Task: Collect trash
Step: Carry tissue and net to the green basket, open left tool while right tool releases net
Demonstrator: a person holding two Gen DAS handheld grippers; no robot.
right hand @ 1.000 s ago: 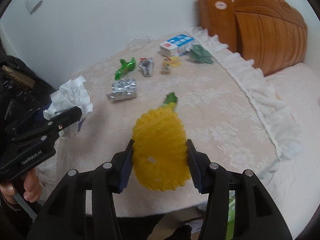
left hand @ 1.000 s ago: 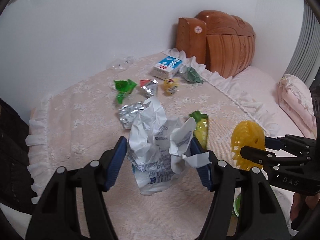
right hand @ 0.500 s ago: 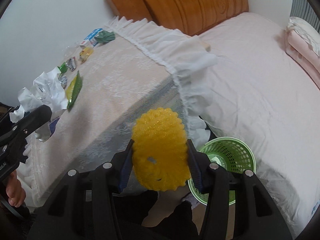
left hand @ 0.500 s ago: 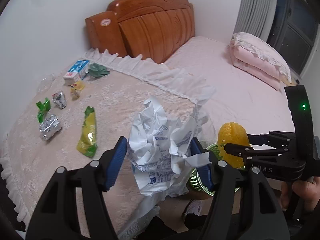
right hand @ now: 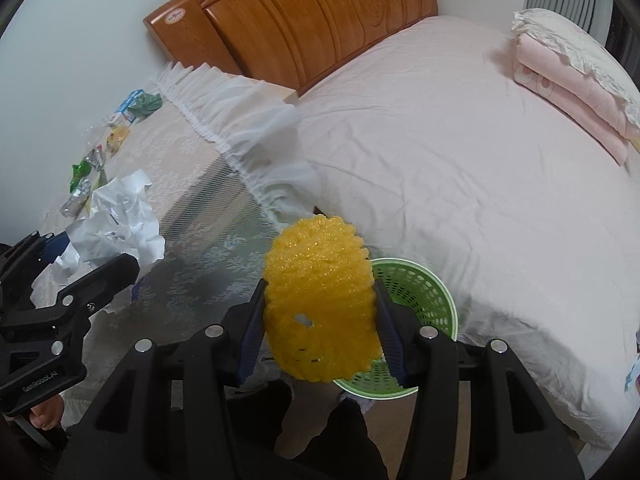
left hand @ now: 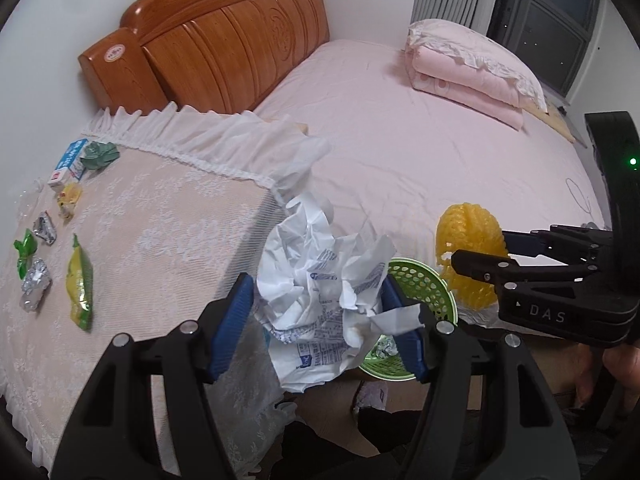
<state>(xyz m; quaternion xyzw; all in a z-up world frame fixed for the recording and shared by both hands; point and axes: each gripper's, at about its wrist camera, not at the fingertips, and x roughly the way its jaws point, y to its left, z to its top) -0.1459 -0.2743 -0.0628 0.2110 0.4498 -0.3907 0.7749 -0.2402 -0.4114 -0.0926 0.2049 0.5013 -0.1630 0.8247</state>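
Left gripper (left hand: 320,308), jaws clamped on crumpled white paper (left hand: 320,280); right gripper (right hand: 320,320), jaws clamped on yellow foam net (right hand: 320,300); both above green basket (right hand: 424,292) beside bed (right hand: 460,168).

Soft, even indoor light is falling across both views, casting only faint shadows. The window (left hand: 548,24) is showing dark. Fisheye distortion is bending the headboard (left hand: 216,40) and bed (right hand: 460,152), and black vignetting is ringing the corners. A green indicator light (left hand: 633,161) is glowing. Focus is holding fairly sharp, with little blur.
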